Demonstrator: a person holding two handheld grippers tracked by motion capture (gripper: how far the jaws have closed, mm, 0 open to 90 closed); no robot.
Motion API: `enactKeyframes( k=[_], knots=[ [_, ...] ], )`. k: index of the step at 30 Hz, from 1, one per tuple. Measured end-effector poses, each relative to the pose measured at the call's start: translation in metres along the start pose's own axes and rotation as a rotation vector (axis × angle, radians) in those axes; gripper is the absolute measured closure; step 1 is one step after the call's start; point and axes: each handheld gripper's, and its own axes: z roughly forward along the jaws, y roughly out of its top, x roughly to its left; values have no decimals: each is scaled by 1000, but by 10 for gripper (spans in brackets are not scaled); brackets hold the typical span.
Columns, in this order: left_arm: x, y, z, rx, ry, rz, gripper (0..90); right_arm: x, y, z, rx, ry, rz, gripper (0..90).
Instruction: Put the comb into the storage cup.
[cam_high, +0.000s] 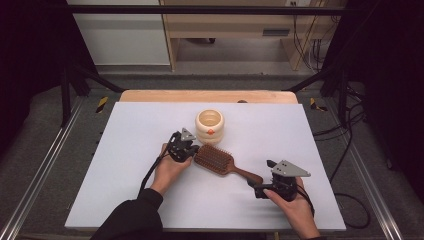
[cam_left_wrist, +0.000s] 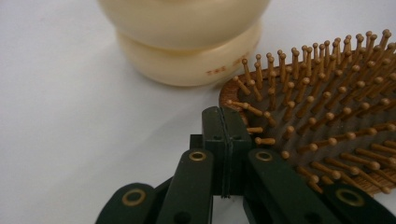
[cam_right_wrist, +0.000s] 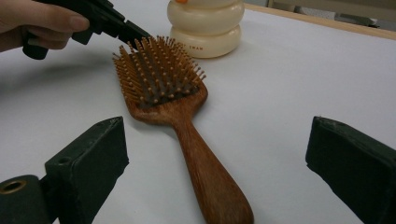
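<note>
A wooden brush (cam_high: 220, 161) lies bristles-up near the middle of the white table (cam_high: 125, 150), its head just beside a cream jar (cam_high: 210, 126). The left gripper (cam_left_wrist: 224, 121) has its jaws pressed together on nothing — tips at the edge of the brush head among the outer bristles. The right gripper (cam_right_wrist: 215, 154) is spread wide, the handle end lying between its jaws — untouched.
</note>
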Motion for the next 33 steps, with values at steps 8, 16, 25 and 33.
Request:
enactKeyframes(
  k=[8, 16, 25, 33],
  knots=[
    [-24, 9, 9, -3, -45, 33, 900, -1, 0, -3, 7, 0, 1, 58],
    [-43, 17, 17, -1, -83, 63, 900, -5, -1, -6, 8, -6, 15, 58],
    [-56, 21, 22, 3, -108, 85, 900, -7, -2, -7, 17, -8, 23, 58],
    [-61, 21, 23, -13, -104, 85, 900, -8, -2, -8, 21, -18, 26, 60]
  ],
)
